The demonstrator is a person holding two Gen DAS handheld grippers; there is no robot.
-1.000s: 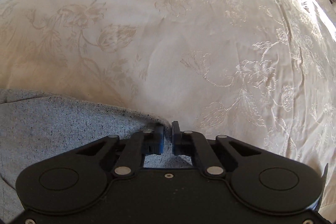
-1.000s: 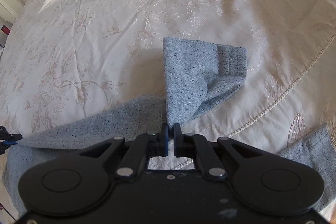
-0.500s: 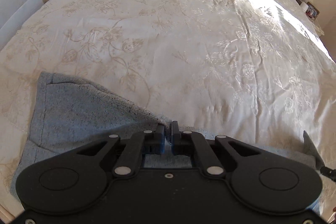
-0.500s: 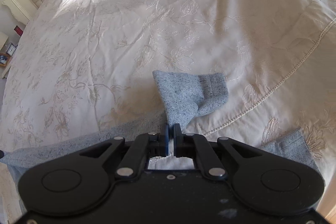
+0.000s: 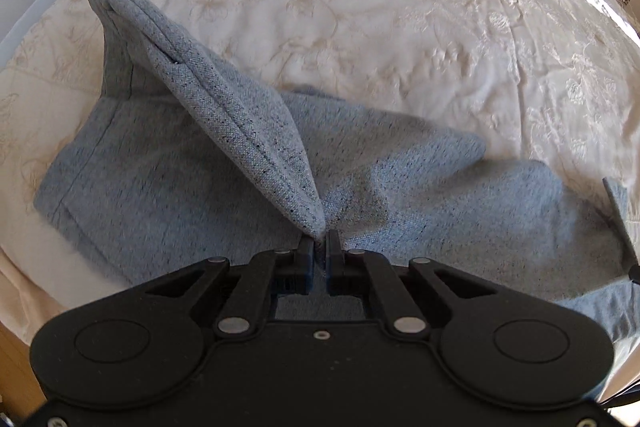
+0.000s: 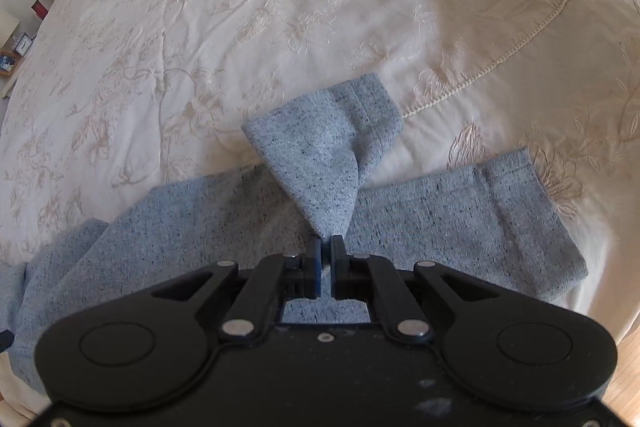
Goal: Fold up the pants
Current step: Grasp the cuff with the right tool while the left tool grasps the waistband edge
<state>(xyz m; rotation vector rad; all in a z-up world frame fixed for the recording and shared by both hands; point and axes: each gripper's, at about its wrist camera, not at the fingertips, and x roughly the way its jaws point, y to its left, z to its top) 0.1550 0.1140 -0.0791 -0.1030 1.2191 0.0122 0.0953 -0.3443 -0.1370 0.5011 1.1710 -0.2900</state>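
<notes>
Pinching grey pants (image 5: 168, 163) off the bed (image 5: 360, 7), left hand-held gripper (image 5: 321, 247) grips the waistband corner, right hand-held gripper (image 6: 325, 247) clamps a leg cuff.

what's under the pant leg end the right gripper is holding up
The right gripper lifts one leg end over the other leg and the bedspread. What lies beneath that lower leg is hidden.

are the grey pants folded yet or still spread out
Mid-fold: both hand-held grippers pinch lifted edges of the pants above the lower layer.
</notes>
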